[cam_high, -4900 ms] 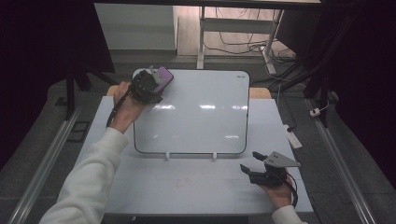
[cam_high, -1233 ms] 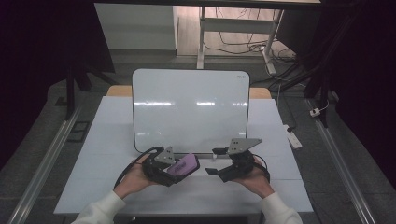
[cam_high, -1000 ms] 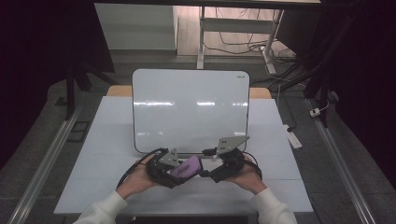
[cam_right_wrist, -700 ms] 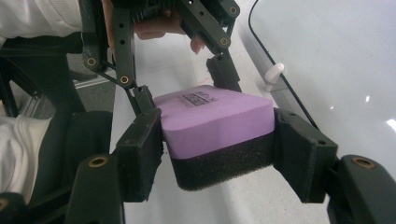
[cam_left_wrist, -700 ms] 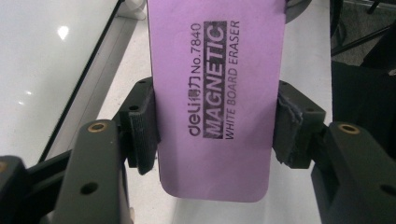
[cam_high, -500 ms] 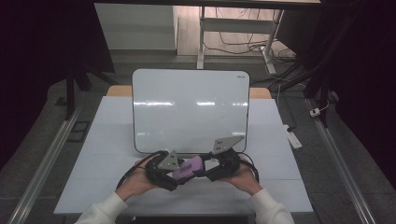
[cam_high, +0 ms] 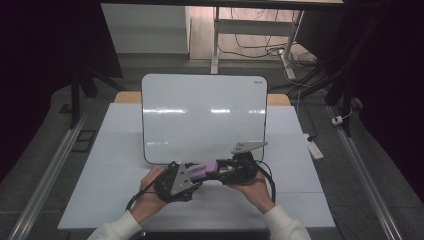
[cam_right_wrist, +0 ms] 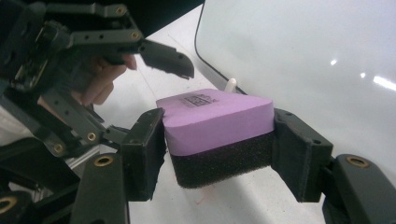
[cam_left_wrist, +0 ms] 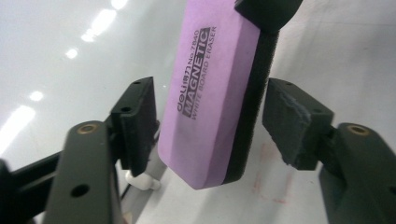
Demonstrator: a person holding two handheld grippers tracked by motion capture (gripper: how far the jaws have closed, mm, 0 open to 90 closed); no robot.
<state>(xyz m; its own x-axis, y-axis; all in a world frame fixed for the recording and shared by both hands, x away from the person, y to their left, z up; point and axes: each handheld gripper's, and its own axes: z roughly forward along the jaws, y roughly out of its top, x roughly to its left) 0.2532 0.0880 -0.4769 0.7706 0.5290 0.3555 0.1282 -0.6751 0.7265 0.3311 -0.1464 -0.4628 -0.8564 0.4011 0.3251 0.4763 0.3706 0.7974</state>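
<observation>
While the eraser [cam_high: 202,170] hangs just above the near edge of the table [cam_high: 115,150], in front of the whiteboard [cam_high: 200,115], it bridges the two hands, long axis running left to right.

Left gripper [cam_high: 176,181]: jaws partly open and just now closing in again. In the left gripper view the eraser [cam_left_wrist: 215,88] sits between the pads [cam_left_wrist: 137,123] with a gap showing on each side, so no grip here.

Right gripper [cam_high: 231,169]: jaws clamped on the eraser's right end. In the right gripper view the pads [cam_right_wrist: 149,144] press flat against both sides of the eraser [cam_right_wrist: 217,128], pinching foam and felt alike.

Key relation: the eraser's free end points left into the left jaws, so the left hand is nearest to it; the hold is the right's alone. My read: a handover, with the right carrying.

Eraser: rounded purple foam block, smooth top with printed lettering, black coarse felt pad beneath. Whiteboard: glossy, white, rounded corners, dark rim. Table top: pale, matt.
</observation>
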